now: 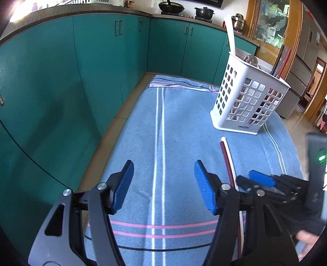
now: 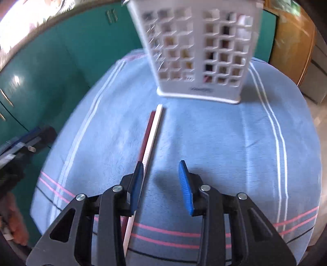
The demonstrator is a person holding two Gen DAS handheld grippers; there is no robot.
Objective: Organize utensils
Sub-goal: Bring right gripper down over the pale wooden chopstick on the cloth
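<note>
A dark red chopstick (image 2: pixel 146 135) and a white chopstick (image 2: pixel 152 133) lie side by side on a blue striped towel (image 2: pixel 214 139), pointing at a white perforated utensil holder (image 2: pixel 200 51). My right gripper (image 2: pixel 161 163) hangs open just above them. Its left finger covers their near part, and nothing sits between the pads. In the left wrist view the pair of chopsticks (image 1: pixel 227 157) lies right of my left gripper (image 1: pixel 163 163), which is open over bare towel (image 1: pixel 179 126). The right gripper (image 1: pixel 261 181) shows there at the right edge. The holder (image 1: pixel 245 98) holds several utensils that stick out at its top.
Teal cabinets (image 1: pixel 102 61) run along the left and back, with a strip of tiled floor (image 1: pixel 122 110) between them and the towel. A wok (image 1: pixel 171 7) and a pot (image 1: pixel 204 12) stand on the far counter. A hand (image 2: pixel 16 225) holds the left gripper.
</note>
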